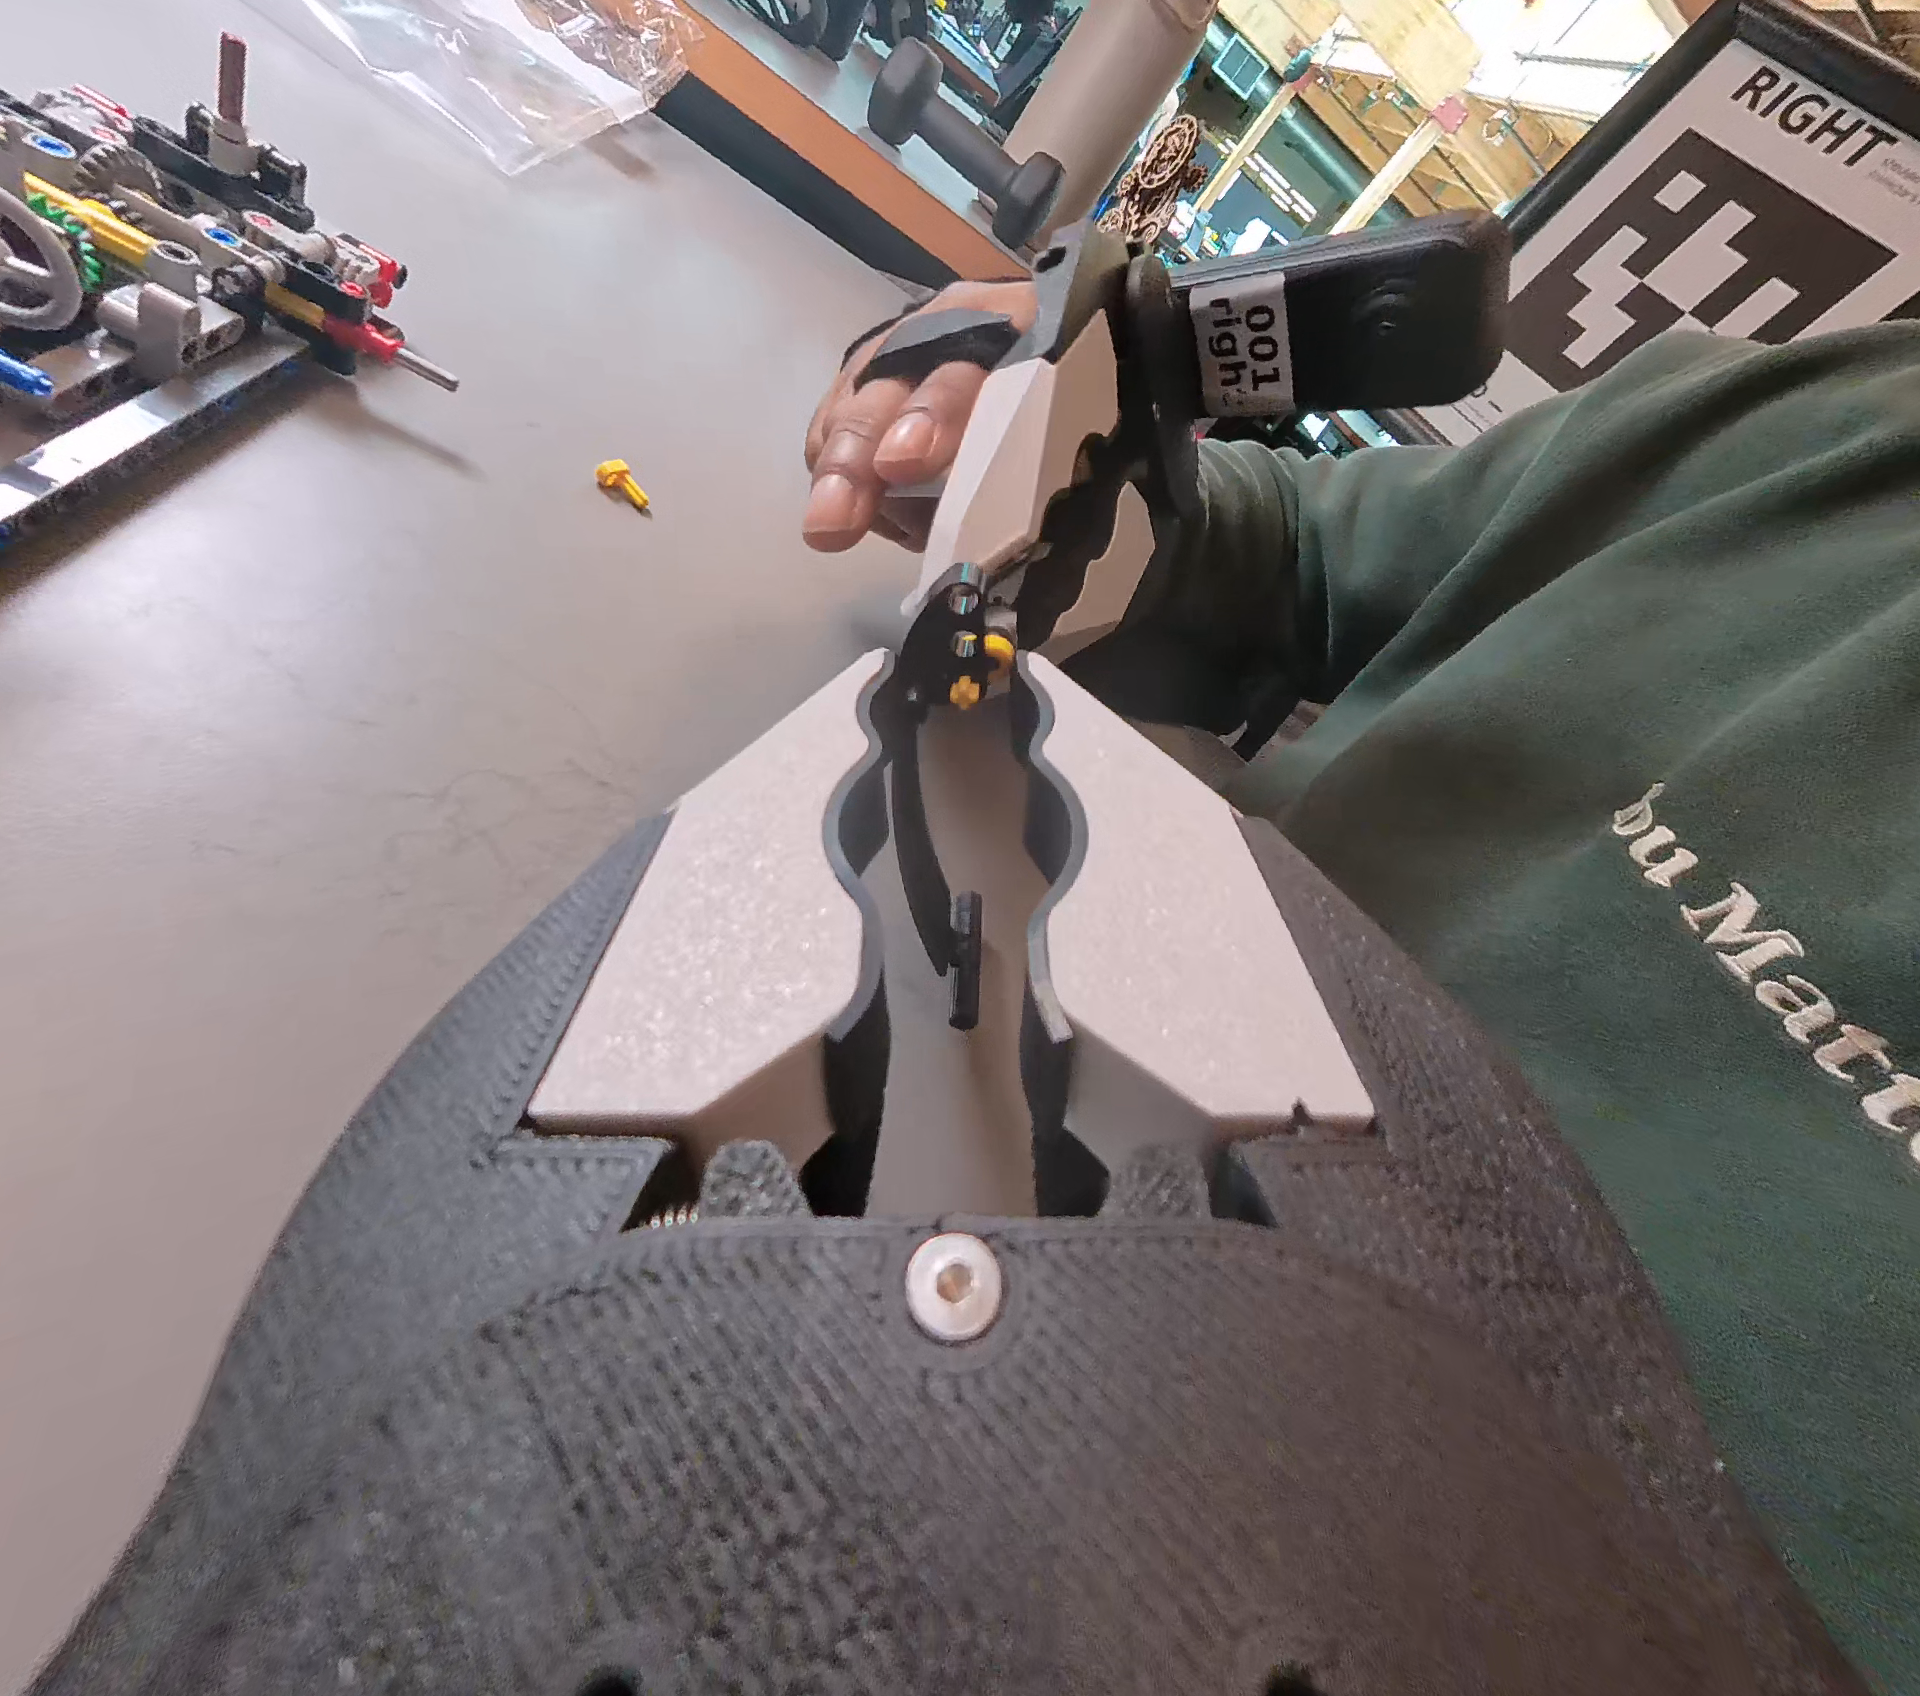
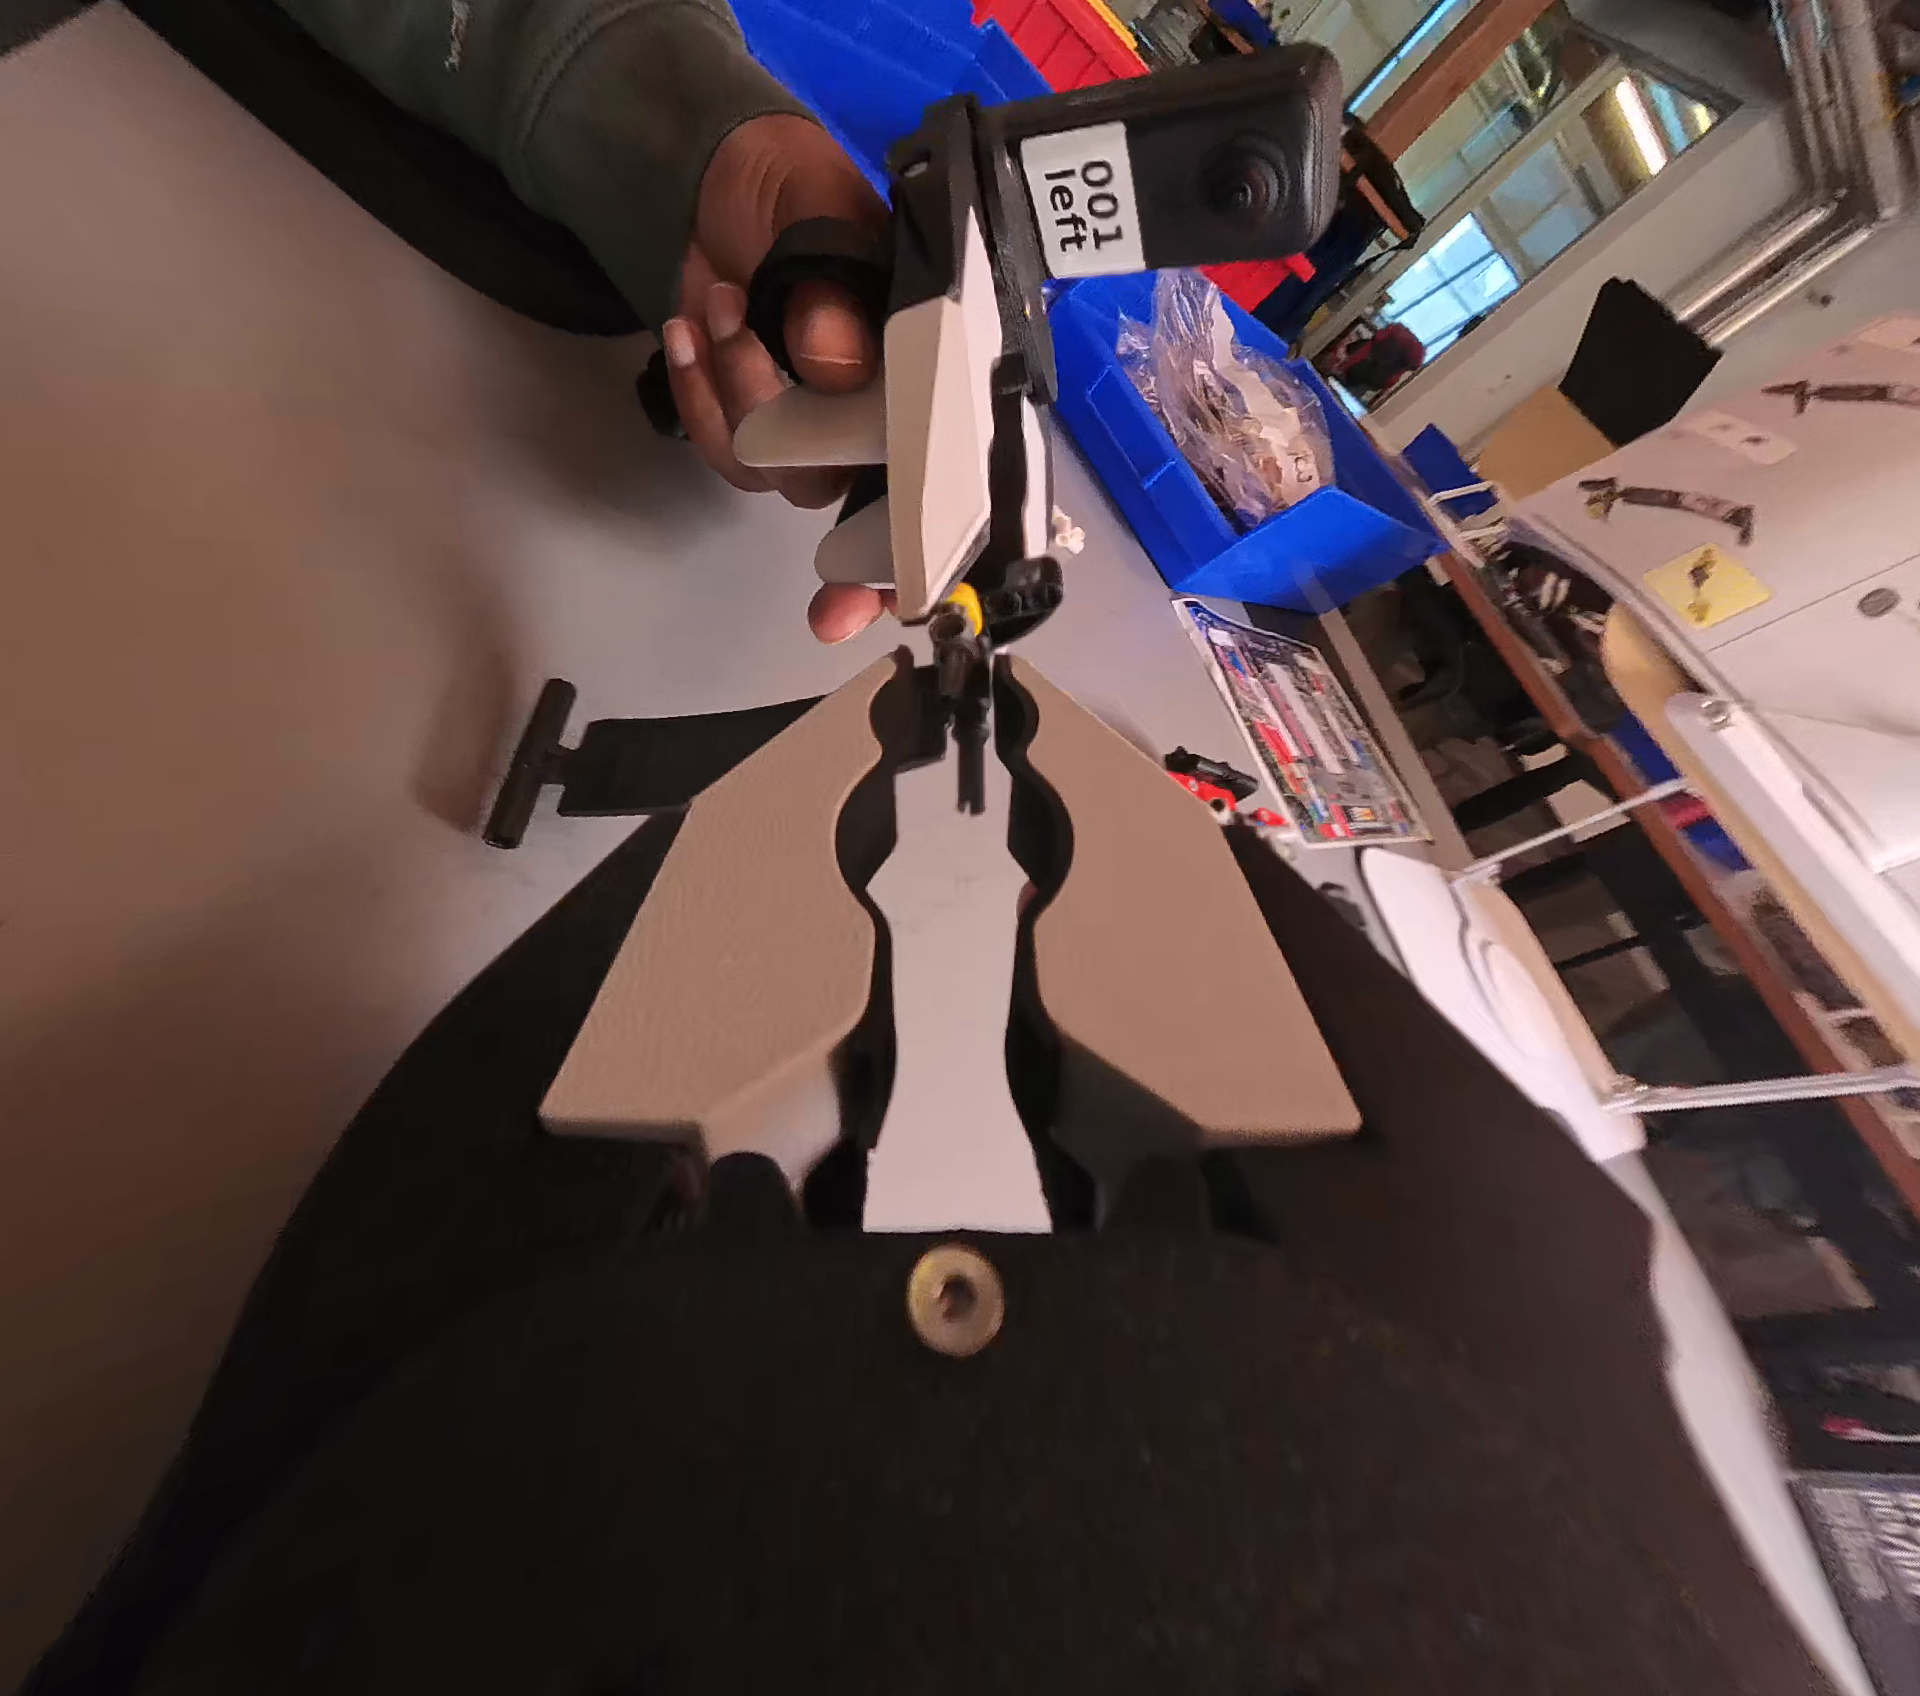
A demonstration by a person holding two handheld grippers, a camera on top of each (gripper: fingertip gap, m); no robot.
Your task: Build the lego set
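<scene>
Black and yellow, the small lego piece sits pinched at the tips of my left gripper. My right gripper meets it tip to tip, narrowed on a black pin. I judge a mid-air join is in hand; next calls for aligned pressing. Farther off, the half-built model waits on the bench.
</scene>
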